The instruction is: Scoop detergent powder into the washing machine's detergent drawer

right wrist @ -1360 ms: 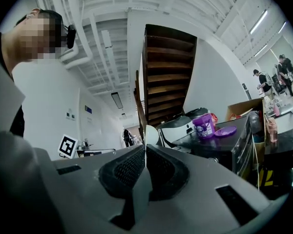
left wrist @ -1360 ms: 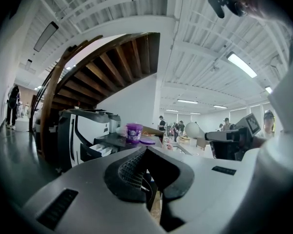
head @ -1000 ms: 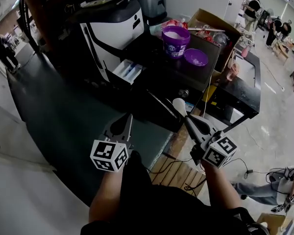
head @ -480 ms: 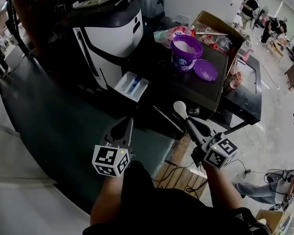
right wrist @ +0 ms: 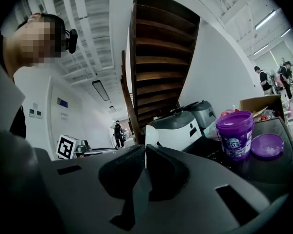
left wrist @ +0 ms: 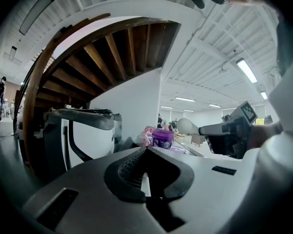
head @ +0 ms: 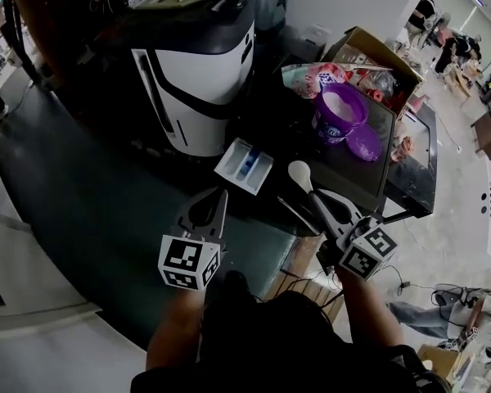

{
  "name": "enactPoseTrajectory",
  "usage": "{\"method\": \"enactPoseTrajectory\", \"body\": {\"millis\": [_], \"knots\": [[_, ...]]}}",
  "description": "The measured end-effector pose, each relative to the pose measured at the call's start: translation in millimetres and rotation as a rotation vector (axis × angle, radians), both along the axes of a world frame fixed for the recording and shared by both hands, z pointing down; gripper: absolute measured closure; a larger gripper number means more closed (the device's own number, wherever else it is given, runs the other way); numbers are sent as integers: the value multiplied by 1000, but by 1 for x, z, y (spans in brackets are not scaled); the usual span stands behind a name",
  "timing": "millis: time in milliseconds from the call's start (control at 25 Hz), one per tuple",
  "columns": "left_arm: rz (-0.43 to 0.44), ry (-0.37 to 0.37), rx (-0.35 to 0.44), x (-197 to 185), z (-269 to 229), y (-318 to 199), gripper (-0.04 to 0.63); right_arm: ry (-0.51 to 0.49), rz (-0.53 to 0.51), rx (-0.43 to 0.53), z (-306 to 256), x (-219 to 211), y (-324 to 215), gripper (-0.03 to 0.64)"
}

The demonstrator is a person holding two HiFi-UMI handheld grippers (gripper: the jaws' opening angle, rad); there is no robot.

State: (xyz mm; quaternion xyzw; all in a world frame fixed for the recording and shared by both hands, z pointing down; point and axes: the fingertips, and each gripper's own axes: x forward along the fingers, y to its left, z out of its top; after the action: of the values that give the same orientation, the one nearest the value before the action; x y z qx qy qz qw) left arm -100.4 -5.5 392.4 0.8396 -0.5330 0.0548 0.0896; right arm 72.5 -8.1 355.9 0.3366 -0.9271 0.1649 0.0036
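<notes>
Nearest, at 6 o'clock in the head view, the person's two forearms reach forward, each ending in a marker cube. The left tool (head: 217, 201) is held over the dark floor (head: 106, 211). Its own view shows the left tool (left wrist: 146, 151) clenched, with only a hairline of light between the ribbed pads and nothing held.

The right tool (head: 320, 202) stands at 3 o'clock from the left one, well apart from it. In its own view the right tool (right wrist: 144, 149) is clamped on the thin white handle of a spoon (right wrist: 150, 134). From the head view the spoon (head: 300, 173) juts out toward 11 o'clock, its round bowl over the near edge of the table (head: 348, 172). Whether powder lies in the bowl cannot be told.

At 12 o'clock from the left tool, just past its tips, the detergent drawer (head: 244, 165) stands pulled out, white with a blue compartment. Behind it, toward 11 o'clock, rises the washing machine (head: 196, 64), white with a dark top.

At 1 o'clock from the spoon, the purple detergent tub (head: 340, 113) stands upright and open on the table, pale powder showing inside. Its purple lid (head: 364, 144) lies flat beside it at 5 o'clock. Farther back sit a pink bag (head: 311, 75) and an open cardboard box (head: 375, 49).
</notes>
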Motion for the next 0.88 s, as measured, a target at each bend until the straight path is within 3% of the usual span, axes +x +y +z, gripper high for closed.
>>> {"method": "enactPoseTrajectory", "body": {"millis": [480,880], "knots": [[21,36,-4,-22,-18,-20,588,23,25,-1,-23,-22,-13,595],[46,16,-2,-3,-25,-52,588,-10,70,-8,-21,5,-33,595]]}}
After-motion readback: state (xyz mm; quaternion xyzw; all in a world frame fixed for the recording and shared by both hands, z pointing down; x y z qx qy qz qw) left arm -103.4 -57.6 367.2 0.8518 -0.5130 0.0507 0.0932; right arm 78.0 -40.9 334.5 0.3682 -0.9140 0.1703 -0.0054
